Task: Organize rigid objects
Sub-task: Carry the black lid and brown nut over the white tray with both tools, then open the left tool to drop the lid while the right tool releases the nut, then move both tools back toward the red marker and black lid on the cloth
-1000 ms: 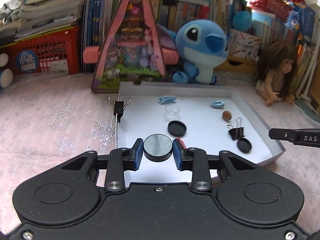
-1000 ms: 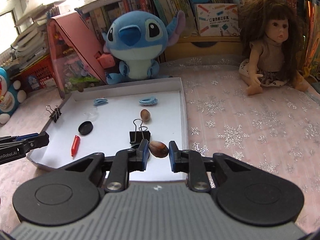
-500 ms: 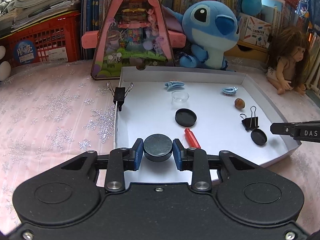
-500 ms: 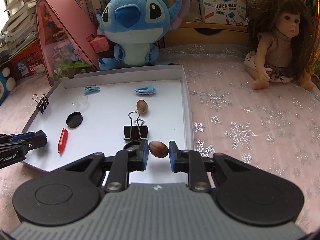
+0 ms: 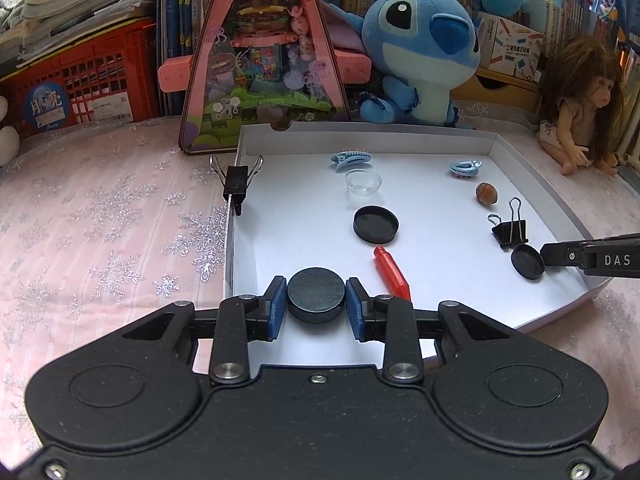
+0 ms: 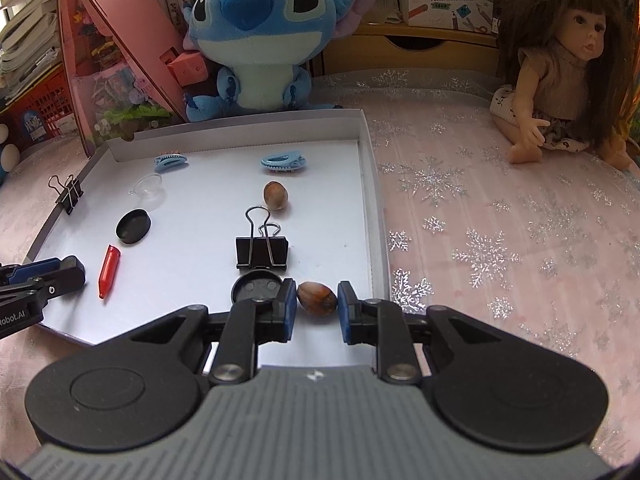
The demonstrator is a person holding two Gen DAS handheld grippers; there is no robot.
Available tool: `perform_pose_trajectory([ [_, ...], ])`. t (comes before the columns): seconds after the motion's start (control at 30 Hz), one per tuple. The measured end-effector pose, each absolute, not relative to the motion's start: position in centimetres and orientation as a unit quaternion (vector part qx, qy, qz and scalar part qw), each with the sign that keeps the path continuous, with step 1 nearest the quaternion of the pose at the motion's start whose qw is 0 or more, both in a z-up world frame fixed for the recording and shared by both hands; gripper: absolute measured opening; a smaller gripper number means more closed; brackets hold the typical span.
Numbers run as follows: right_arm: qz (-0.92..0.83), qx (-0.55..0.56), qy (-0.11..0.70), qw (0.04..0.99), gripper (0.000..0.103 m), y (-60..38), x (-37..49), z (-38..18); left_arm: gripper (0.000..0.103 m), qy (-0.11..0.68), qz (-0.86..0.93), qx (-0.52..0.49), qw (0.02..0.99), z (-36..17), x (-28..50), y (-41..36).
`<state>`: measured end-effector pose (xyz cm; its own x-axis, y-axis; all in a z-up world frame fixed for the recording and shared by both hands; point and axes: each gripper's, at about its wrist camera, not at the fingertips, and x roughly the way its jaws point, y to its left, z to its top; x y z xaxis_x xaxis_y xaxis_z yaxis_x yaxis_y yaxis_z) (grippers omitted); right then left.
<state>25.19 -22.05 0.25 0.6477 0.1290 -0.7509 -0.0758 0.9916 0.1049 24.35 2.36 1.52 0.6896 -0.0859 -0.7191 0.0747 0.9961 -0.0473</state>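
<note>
A white tray [image 5: 520,152] [image 6: 368,184] holds small items. My left gripper [image 5: 316,300] is shut on a black round cap [image 5: 316,294] just over the tray's near left corner. My right gripper [image 6: 317,300] is shut on a brown nut [image 6: 317,298] over the tray's near right part; its finger also shows in the left wrist view [image 5: 560,254]. In the tray lie a red crayon [image 5: 391,272] [image 6: 109,265], a black lid [image 5: 376,224] [image 6: 134,226], a small black lid [image 5: 527,262] [image 6: 256,286], a binder clip [image 5: 510,228] [image 6: 262,250] and a second nut [image 5: 486,193] [image 6: 275,195].
Two blue hair clips [image 5: 350,159] [image 5: 465,168] and a clear cup [image 5: 363,181] lie at the tray's back. Another binder clip [image 5: 236,182] grips the left rim. A pink house toy [image 5: 264,56], a Stitch plush [image 6: 256,36] and a doll [image 6: 560,64] stand behind.
Both grippers have moved forward and lower toward the tray, each still holding its object. The tray's items have stayed in place.
</note>
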Motion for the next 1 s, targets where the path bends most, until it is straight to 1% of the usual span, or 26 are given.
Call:
perform_pose_trajectory([
  [0.07,0.056,0.033,0.415,0.908,0.029,-22.1,25.2,0.2,0.030,0.389,-0.042,-0.003,0.920,1.5,24.4,2.2],
  [0.17,0.060,0.042,0.406,0.911,0.035,-22.2,25.1,0.3,0.030,0.387,-0.039,-0.002,0.921,1.4,24.3,2.2],
  [0.2,0.060,0.043,0.403,0.912,0.043,-22.3,25.0,0.4,0.031,0.386,-0.039,-0.004,0.922,1.5,24.3,2.3],
  [0.23,0.061,0.045,0.399,0.914,0.046,-22.4,24.9,0.5,0.031,0.385,-0.039,-0.007,0.922,1.5,24.2,2.3],
  [0.27,0.062,0.048,0.396,0.915,0.048,-22.5,24.7,0.6,0.034,0.385,-0.040,-0.010,0.922,1.6,24.1,2.4],
  [0.3,0.063,0.049,0.393,0.916,0.048,-22.7,24.6,0.7,0.041,0.383,-0.042,-0.013,0.923,1.8,23.9,2.5],
  [0.33,0.065,0.050,0.390,0.917,0.049,-22.8,24.4,0.9,0.044,0.379,-0.042,-0.014,0.924,2.0,23.7,2.6],
  [0.4,0.064,0.050,0.381,0.921,0.054,-23.1,23.8,1.2,0.051,0.370,-0.042,-0.015,0.928,2.5,23.1,2.8],
  [0.43,0.067,0.050,0.375,0.923,0.055,-23.2,23.4,1.4,0.053,0.365,-0.042,-0.015,0.930,2.8,22.7,2.9],
  [0.5,0.077,0.047,0.364,0.927,0.058,-23.4,22.5,1.7,0.059,0.354,-0.042,-0.015,0.934,3.3,21.7,3.1],
  [0.57,0.089,0.039,0.351,0.931,0.061,-23.4,21.2,2.1,0.060,0.346,-0.050,-0.020,0.937,3.8,20.7,3.5],
  [0.67,0.108,0.019,0.331,0.937,0.065,-23.1,19.2,2.4,0.065,0.332,-0.058,-0.019,0.941,4.5,18.6,3.6],
  [0.73,0.120,0.002,0.319,0.940,0.068,-22.7,17.7,2.4,0.065,0.319,-0.065,-0.008,0.946,4.9,17.1,3.4],
  [0.83,0.140,-0.015,0.306,0.942,0.073,-22.1,15.6,2.5,0.071,0.307,-0.078,0.005,0.949,5.0,14.7,3.0],
  [1.0,0.185,-0.038,0.285,0.940,0.081,-21.0,12.0,2.1,0.073,0.308,-0.097,0.014,0.946,4.4,11.2,2.6],
])
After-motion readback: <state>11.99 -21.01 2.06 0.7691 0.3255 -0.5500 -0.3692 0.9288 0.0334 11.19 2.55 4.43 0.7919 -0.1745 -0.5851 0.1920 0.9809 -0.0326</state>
